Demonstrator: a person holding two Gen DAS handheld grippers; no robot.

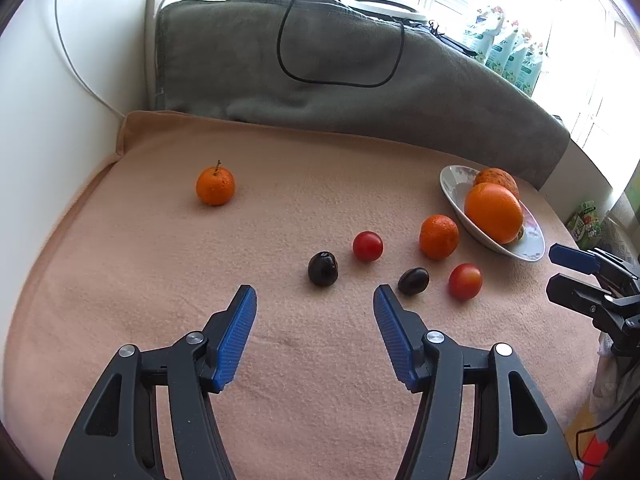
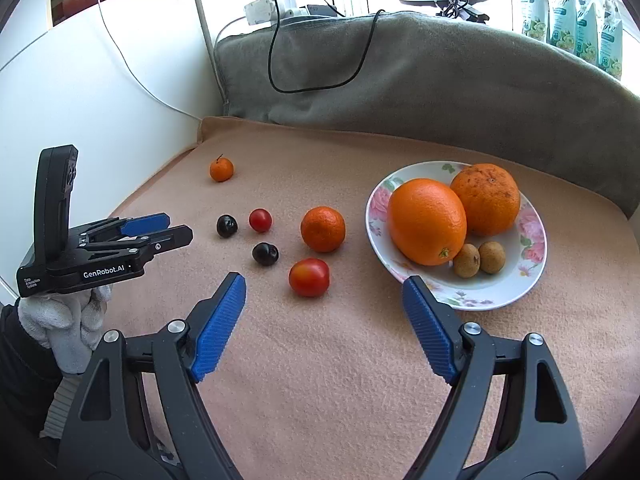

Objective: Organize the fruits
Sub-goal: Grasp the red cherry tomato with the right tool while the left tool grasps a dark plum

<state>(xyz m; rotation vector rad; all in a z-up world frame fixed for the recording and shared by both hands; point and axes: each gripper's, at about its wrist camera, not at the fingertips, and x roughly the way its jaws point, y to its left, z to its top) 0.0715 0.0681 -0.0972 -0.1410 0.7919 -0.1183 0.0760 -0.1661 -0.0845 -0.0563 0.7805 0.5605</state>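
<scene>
A flowered plate holds two big oranges and two small brown fruits. On the peach cloth lie a mandarin, a far mandarin with a stem, two red tomatoes and two dark plums. My right gripper is open and empty, just short of the near tomatoes. My left gripper is open and empty, just short of a dark plum. The plate also shows in the left wrist view.
A grey blanket with a black cable rises behind the cloth. A white wall runs along the left. Printed packets stand at the back right. The cloth's edge falls off at the right.
</scene>
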